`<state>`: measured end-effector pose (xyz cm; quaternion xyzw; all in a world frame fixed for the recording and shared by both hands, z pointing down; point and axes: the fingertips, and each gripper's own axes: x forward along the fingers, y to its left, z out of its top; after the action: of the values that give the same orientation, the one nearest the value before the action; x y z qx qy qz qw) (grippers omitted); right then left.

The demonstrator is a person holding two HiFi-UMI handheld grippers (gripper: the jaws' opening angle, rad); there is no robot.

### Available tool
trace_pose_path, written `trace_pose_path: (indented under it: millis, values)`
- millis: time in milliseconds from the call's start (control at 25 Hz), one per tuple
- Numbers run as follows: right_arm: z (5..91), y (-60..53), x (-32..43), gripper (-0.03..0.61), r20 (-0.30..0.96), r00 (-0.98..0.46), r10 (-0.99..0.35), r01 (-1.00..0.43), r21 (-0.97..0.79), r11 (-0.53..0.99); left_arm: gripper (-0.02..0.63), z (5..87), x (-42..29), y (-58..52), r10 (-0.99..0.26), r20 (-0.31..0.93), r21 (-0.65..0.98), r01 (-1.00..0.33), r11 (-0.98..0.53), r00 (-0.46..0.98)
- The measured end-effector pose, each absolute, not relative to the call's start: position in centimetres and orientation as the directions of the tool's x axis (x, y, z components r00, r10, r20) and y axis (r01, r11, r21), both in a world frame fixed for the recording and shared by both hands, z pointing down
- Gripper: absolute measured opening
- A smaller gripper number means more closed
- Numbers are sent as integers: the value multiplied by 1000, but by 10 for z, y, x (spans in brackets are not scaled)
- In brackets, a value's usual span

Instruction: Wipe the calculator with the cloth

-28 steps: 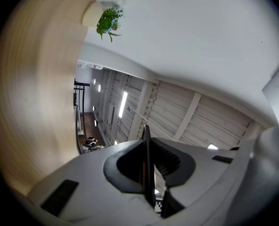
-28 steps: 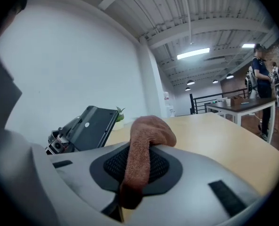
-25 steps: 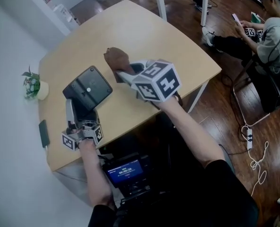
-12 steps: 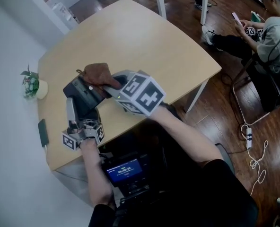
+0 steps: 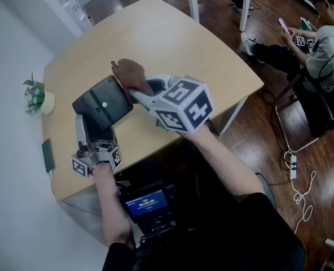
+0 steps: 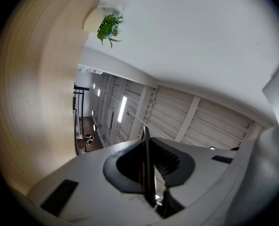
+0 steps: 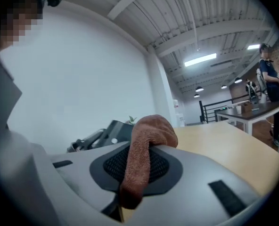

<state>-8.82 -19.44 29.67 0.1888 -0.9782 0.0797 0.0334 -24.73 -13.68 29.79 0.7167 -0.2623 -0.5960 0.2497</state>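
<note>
The left claw (image 5: 83, 126) is clamped on the near edge of the black calculator (image 5: 102, 101), its jaws just tightened a touch. It holds the calculator tilted up near the wooden table's (image 5: 172, 38) left edge. The right claw (image 5: 140, 89) pinches a brown cloth (image 5: 130, 72) at the calculator's far right corner.

brown cloth (image 5: 130, 72), black calculator (image 5: 102, 103), tan table (image 5: 172, 38).

Light wood curved tabletop (image 5: 172, 44) fills mid-frame; small green plant in white pot (image 5: 36, 97) far left, dark flat slab (image 5: 47, 154) lower left edge.
</note>
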Motion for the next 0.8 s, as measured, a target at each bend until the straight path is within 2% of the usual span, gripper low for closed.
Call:
trace_pose_path:
  millis: [80, 240, 400, 600, 800]
  values:
    - [283, -162, -110, 57, 77, -955, -288, -294, -103, 950, 58, 298, -244, -139, -676, -721, 673, -79, -736, 154]
    - [298, -132, -146, 58, 160, -963, -216, -223, -26, 975, 57, 295, -236, -138, -663, -727, 660, -82, -747, 178]
    - [320, -172, -123, 58, 191, -935, -300, -320, -85, 944, 61, 297, -239, -134, -664, -725, 660, -94, -746, 184]
    - [355, -224, -79, 57, 243, -873, -422, -465, -158, 871, 58, 307, -252, -135, -681, -725, 680, -45, -731, 102]
    - [341, -205, -70, 57, 184, -892, -413, -443, -169, 881, 60, 315, -259, -142, -715, -698, 714, -41, -699, 34]
